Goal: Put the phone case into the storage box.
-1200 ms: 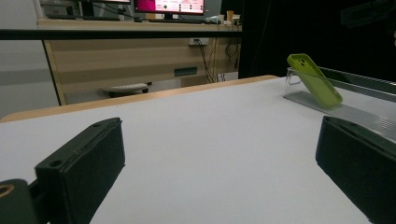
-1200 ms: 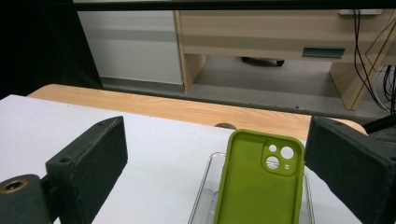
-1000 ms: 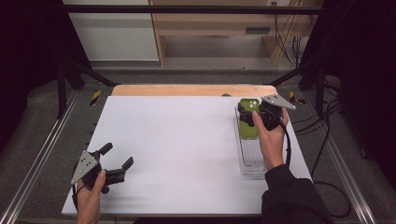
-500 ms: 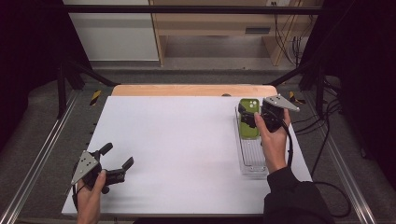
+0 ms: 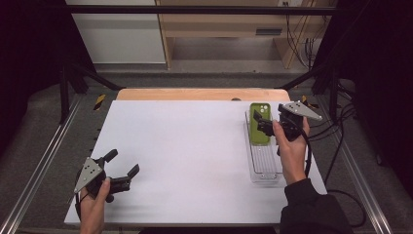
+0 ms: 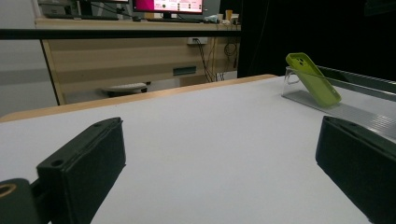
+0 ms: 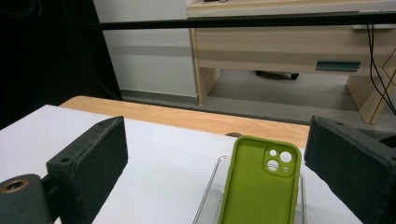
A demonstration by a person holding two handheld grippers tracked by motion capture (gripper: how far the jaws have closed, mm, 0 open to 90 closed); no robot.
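Green phone case (image 5: pixel 259 125), one, leans in one clear tray (image 5: pixel 263 168) at the right of the white table (image 5: pixel 195 161), long axis running away from the person, camera cut-out end raised at the tray's far end. Right hand-held gripper (image 5: pixel 261 122), forearm reaching forward, hovers just over the case, jaws spread and having just narrowed, pads clear of it. Left hand-held gripper (image 5: pixel 122 170) rests low at the table's near left, jaws spread on nothing, pointing right.

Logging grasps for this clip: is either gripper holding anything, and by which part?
Nothing is held. The right gripper stands open beside the green phone case, which leans in the clear tray; the left gripper is open over the table.
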